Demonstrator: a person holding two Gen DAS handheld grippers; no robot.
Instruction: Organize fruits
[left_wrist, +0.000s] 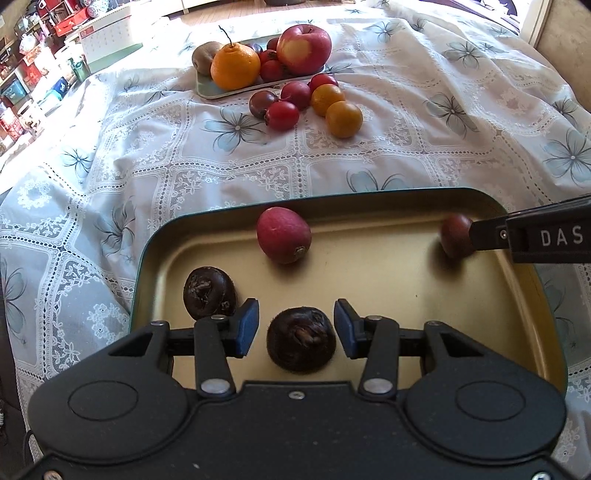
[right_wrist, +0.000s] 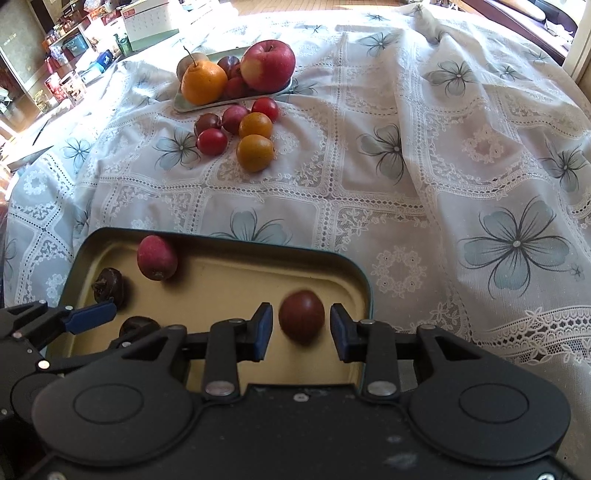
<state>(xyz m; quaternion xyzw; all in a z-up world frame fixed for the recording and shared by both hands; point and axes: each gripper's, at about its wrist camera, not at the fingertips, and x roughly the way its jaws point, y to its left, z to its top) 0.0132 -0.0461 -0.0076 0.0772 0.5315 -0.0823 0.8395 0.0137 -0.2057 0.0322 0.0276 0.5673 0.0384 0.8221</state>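
A gold tray (left_wrist: 369, 280) lies on the lace cloth close to me; it also shows in the right wrist view (right_wrist: 221, 280). In it lie a pink-red fruit (left_wrist: 283, 235), two dark water chestnuts (left_wrist: 209, 293) (left_wrist: 301, 339) and a dark red plum (right_wrist: 301, 320). My left gripper (left_wrist: 295, 328) is open, its pads on either side of the nearer chestnut without touching. My right gripper (right_wrist: 301, 330) is open around the plum, with gaps on both sides. It shows in the left wrist view (left_wrist: 476, 236) at the tray's right side.
A pale plate (right_wrist: 192, 105) at the back holds an apple (right_wrist: 268, 65), an orange (right_wrist: 203, 82), a kiwi and small red fruits. Loose plums and two small oranges (right_wrist: 255, 152) lie on the cloth in front of it. Shelves with clutter stand far left.
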